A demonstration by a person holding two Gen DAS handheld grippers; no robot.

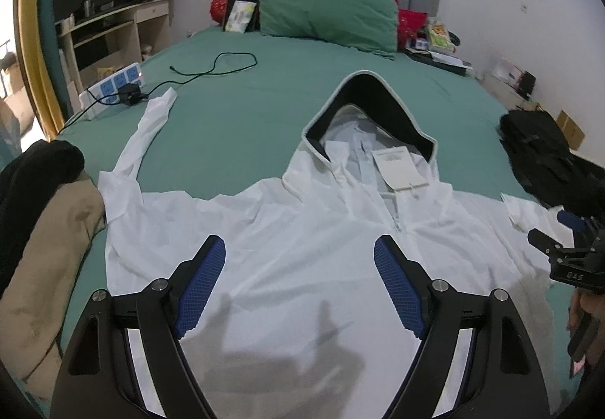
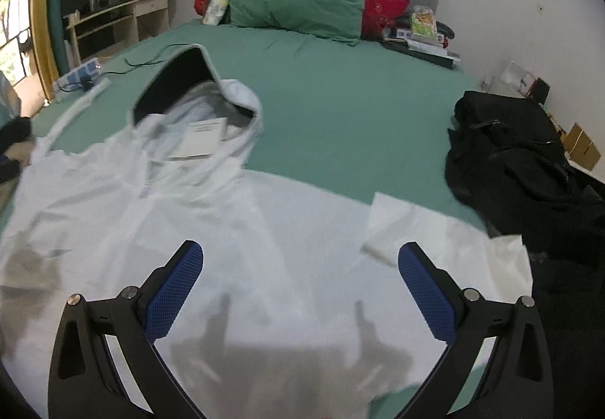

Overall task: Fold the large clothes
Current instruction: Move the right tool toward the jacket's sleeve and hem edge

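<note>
Now we hover both the left gripper (image 1: 298, 286) and the right gripper (image 2: 300, 290), jaws spread and empty, over the white hooded jacket (image 1: 302, 230) lying flat near the bed's (image 1: 234, 116) foot edge. Thin, light, probably slippery; we'd pinch the sleeve cuffs.

A: What covers the bed (image 1: 264, 109)?
B: A green sheet. A white hooded jacket (image 1: 302, 249) lies spread flat on it, a green pillow (image 1: 329, 14) at the headboard.
A: And the edges?
B: A black cable (image 1: 211, 69) and power strip (image 1: 113, 86) on one side, a black bag (image 2: 510, 162) on the other
</note>
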